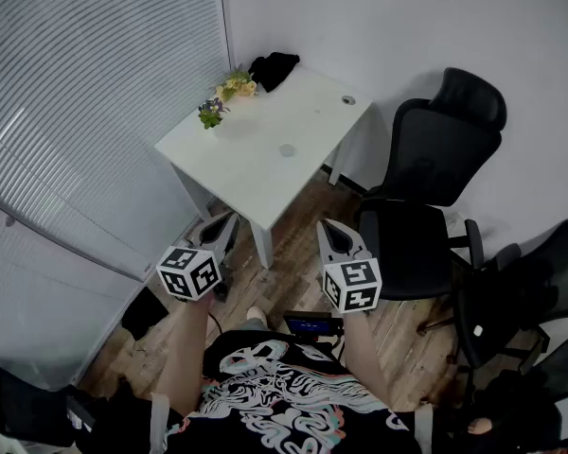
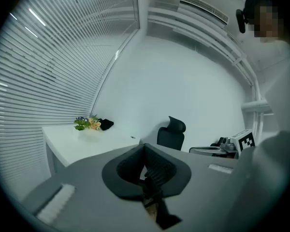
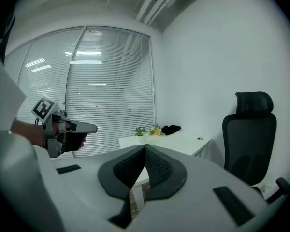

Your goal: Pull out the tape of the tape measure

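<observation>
Holding both tools short of the white table (image 1: pixel 229 164), just off its near corner, neither touching it. The left gripper (image 1: pixel 229 219) has its jaws pressed together with nothing between them. The right gripper (image 1: pixel 328 227) is the same, jaws together and empty, level with the left one. Tape measure: can't confirm it. The only candidate is a small round pale object (image 1: pixel 287 149) near the table's middle, too small to identify and well apart from both tools. Flowers (image 1: pixel 225 97) and a black bundle (image 1: pixel 273 68) sit at the table's far corner. A black office chair (image 1: pixel 435 159) stands just right of the table, with blinds (image 1: pixel 76 112) along its left.
</observation>
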`<state>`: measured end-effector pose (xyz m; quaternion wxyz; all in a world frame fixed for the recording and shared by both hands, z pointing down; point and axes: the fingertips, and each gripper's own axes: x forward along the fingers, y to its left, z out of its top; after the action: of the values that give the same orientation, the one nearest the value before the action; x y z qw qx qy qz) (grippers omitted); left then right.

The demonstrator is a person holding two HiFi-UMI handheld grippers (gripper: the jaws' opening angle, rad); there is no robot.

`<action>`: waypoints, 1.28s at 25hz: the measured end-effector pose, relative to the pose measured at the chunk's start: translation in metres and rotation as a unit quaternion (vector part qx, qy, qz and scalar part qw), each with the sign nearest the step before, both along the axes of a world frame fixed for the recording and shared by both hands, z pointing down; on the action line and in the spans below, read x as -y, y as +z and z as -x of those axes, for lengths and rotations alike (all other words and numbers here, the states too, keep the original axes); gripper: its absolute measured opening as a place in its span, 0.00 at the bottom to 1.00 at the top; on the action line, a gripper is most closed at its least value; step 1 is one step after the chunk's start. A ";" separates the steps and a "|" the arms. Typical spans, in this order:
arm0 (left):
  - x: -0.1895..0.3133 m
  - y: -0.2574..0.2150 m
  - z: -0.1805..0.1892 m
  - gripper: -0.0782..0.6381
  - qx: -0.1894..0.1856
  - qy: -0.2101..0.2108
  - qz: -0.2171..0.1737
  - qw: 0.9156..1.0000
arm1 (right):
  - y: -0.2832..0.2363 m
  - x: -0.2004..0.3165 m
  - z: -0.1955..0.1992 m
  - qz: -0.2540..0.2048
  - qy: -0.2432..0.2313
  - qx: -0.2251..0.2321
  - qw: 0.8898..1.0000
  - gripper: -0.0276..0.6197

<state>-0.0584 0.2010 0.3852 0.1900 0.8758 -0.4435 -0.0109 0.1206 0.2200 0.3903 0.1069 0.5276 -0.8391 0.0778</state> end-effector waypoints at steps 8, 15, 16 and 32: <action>-0.017 0.013 0.007 0.11 0.041 -0.004 -0.004 0.999 | 0.007 -0.014 0.011 0.005 -0.006 0.007 1.000 0.05; -0.024 0.016 0.019 0.14 0.032 -0.029 0.005 0.999 | 0.008 -0.025 0.015 0.014 -0.010 0.041 0.999 0.05; -0.025 0.018 0.020 0.20 0.032 -0.031 0.006 0.999 | 0.010 -0.027 0.016 0.018 -0.011 0.039 0.999 0.14; -0.017 0.029 0.030 0.28 0.026 -0.065 0.026 0.997 | 0.025 -0.014 0.002 0.038 -0.004 0.030 0.999 0.30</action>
<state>-0.0883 0.2184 0.4141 0.2003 0.8401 -0.5041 0.0108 0.1185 0.2339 0.4150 0.1024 0.5174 -0.8404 0.1248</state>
